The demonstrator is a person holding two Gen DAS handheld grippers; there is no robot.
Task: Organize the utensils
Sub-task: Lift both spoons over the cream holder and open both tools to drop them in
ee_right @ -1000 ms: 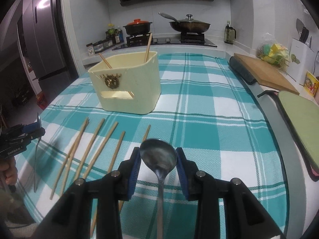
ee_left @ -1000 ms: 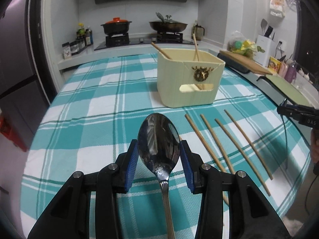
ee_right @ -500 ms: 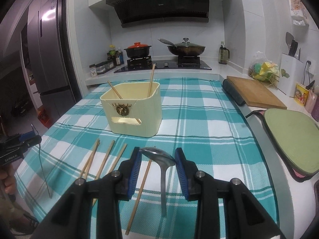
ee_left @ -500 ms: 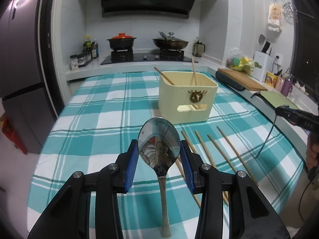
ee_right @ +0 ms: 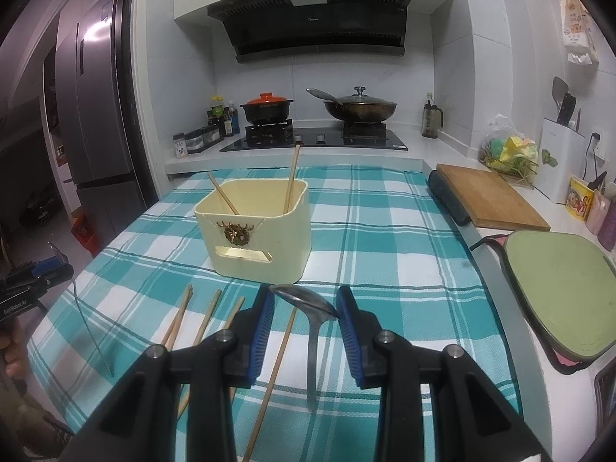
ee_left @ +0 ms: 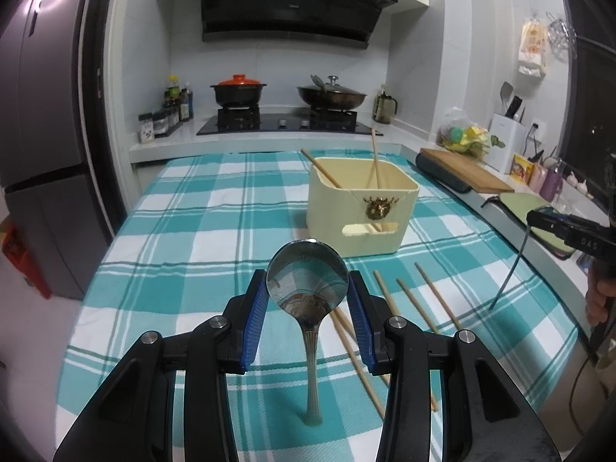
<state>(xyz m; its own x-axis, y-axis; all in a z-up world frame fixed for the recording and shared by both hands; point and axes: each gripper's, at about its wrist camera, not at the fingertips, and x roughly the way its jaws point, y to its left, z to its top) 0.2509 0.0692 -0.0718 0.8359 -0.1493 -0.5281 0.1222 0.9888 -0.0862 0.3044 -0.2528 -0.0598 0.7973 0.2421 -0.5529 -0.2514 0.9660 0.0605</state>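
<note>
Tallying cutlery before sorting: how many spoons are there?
2: first spoon held in the left gripper, second spoon held in the right gripper. The box could hide more.

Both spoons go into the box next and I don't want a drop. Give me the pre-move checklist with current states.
1. Left claw shut on left spoon, bowl squarely between the pads: ok.
2. Right claw shut on right spoon: the bowl sits tilted between the pads, so likely a weaker hold: not ok.
3. Room in cream box: only two chopsticks in the box, leaning at the walls: ok.
4. Handle ends clear of tablecloth: cannot tell.
5. Loose chopsticks lie flat, below the spoons' path: ok.
</note>
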